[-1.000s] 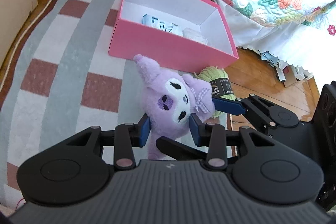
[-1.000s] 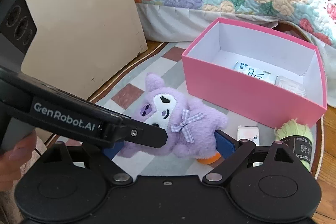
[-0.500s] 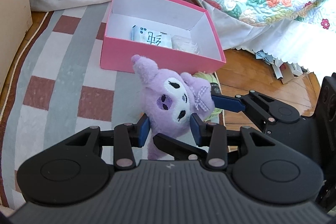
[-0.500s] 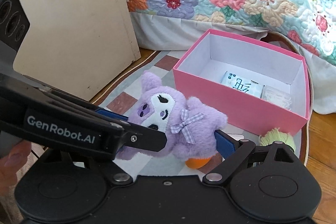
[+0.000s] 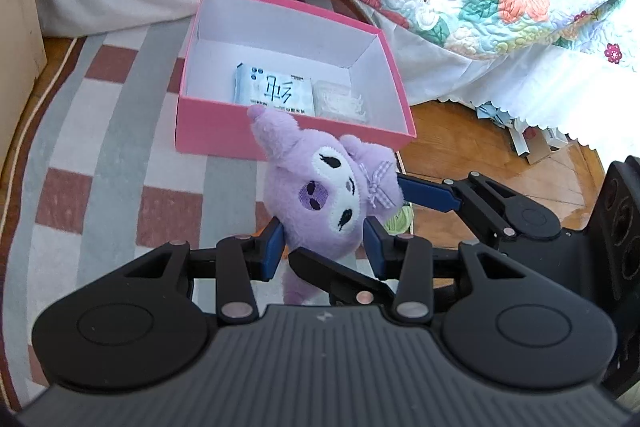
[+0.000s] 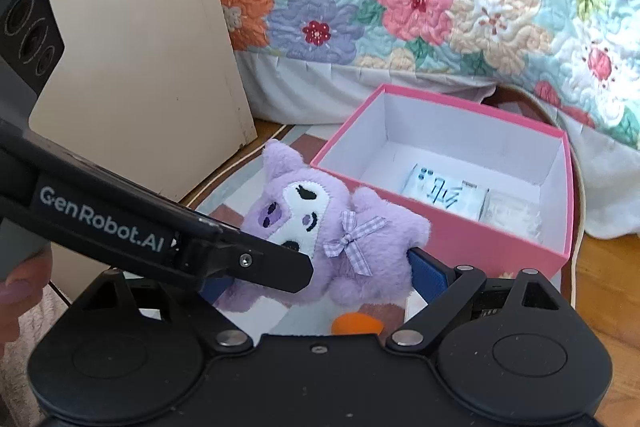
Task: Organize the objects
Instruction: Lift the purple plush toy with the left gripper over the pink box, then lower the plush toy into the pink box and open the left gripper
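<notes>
From the left wrist view, the left gripper (image 5: 323, 242) is clamped on the lower body of the purple plush toy (image 5: 324, 195), its blue pads pressing into the fur on both sides, and the toy looks to be lifted clear of the striped rug (image 5: 100, 155), just in front of the near wall of the pink box (image 5: 216, 131). The right gripper's blue finger (image 5: 426, 191) touches the toy's side by the gingham bow. Inside the box lie a white tissue packet (image 5: 276, 94) and a clear wrapped item (image 5: 339, 101), both against the near wall, so the far half of the floor is the free landing spot. From the right wrist view, the right gripper (image 6: 320, 277) stands wide with the toy between its fingers; one blue pad (image 6: 428, 273) rests against the fur, the other is hidden behind the left gripper's arm, so it reads as cradling, though a firm grip cannot be ruled out. An orange object (image 6: 356, 325) lies on the rug below. To do this step well, both hands should probably rise together until the toy's dangling end clears the pink rim, then travel forward over the box. Soft fur compresses and may slip, so the left clamp should hold steady until the toy rests inside. Letting go early could snag the toy on the wall.
</notes>
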Motion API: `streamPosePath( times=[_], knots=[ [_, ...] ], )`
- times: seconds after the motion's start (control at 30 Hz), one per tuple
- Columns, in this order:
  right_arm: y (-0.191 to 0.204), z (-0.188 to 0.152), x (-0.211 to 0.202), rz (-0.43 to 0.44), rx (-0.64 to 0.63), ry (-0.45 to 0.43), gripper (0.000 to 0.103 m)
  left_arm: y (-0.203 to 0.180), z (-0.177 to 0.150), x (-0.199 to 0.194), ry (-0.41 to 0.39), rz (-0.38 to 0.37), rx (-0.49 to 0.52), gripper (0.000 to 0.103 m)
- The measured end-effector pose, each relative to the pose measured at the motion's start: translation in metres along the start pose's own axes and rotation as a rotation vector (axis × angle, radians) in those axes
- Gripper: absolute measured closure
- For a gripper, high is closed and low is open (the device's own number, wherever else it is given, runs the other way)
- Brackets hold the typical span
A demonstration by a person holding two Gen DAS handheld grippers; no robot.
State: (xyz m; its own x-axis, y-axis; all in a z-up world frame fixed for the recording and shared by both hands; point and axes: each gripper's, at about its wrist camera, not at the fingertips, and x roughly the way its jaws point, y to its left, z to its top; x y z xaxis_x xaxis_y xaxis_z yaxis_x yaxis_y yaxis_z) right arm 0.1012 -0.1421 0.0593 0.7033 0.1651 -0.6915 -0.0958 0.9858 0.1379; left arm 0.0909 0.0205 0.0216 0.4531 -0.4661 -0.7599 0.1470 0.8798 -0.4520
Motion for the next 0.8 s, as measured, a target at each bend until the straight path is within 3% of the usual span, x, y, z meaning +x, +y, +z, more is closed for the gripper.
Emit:
streamPosePath(
  times=[0.4,0.8],
  knots=[
    [-0.012,0.023,-0.003,-0.005,-0.018,-0.036,0.018,-0.012,0.033,0.001,-0.025,0.028,0.054,0.063],
    [-0.047,0.042,0.008,-0.018,0.001,-0.046,0.026,-0.021,0.072,0.033,-0.021,0.021,0.066,0.062]
  ],
)
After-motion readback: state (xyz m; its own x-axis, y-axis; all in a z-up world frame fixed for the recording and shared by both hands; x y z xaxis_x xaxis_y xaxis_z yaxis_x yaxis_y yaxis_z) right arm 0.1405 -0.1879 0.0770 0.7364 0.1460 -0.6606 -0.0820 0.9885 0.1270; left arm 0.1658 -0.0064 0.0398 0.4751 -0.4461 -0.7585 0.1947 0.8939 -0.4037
